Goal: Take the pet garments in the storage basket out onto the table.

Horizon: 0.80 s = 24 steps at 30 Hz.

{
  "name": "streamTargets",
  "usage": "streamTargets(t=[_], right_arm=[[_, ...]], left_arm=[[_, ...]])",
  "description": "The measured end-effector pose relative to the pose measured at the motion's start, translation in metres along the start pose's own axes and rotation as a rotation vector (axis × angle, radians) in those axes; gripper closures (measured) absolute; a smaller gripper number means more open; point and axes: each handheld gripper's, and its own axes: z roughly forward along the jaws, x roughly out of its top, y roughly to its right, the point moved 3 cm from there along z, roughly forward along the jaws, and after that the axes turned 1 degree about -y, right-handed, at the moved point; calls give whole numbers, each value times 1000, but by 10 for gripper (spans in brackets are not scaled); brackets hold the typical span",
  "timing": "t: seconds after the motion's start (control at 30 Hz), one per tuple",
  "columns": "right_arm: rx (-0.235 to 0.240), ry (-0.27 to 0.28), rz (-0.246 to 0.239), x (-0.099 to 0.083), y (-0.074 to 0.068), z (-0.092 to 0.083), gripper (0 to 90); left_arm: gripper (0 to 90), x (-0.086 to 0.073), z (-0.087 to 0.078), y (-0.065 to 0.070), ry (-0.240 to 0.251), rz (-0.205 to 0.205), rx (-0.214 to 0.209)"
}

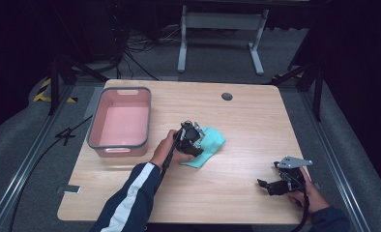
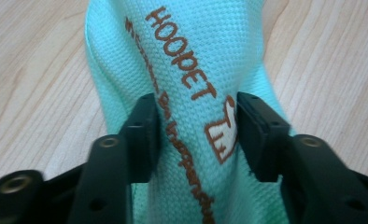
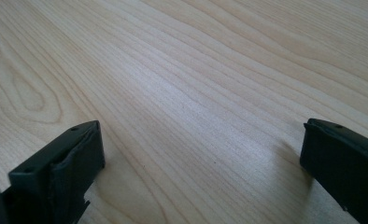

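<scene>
Broadly, the wooden surface [image 1: 246, 121] carries a pink tub [image 1: 121, 121] with a grey rim at its far left. Just right of the tub, near the middle, lies a turquoise cloth [image 1: 212, 141] with brown lettering. The left claw [image 2: 196, 135] is clenched on a bunched fold of that cloth, both jaws pressing its sides. At the near right corner, well apart from the cloth, the right claw [image 3: 201, 158] hangs released over bare wood, jaws wide.
</scene>
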Motion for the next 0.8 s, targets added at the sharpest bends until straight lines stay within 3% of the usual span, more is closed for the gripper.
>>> streamTargets(t=[0.17, 0.33, 0.4, 0.7, 0.8], right_arm=[[0, 0, 0, 0, 0, 0, 2], [0, 0, -1, 0, 0, 0, 2], [0, 0, 0, 0, 0, 0, 2], [0, 0, 0, 0, 0, 0, 2], [0, 0, 0, 0, 0, 0, 2]], left_arm=[[342, 1, -13, 1, 46, -9, 2], [252, 2, -28, 4, 104, -1, 9], [235, 3, -35, 7, 119, 16, -2], [216, 0, -60, 18, 101, 125, 25], [217, -4, -68, 22, 101, 141, 20]])
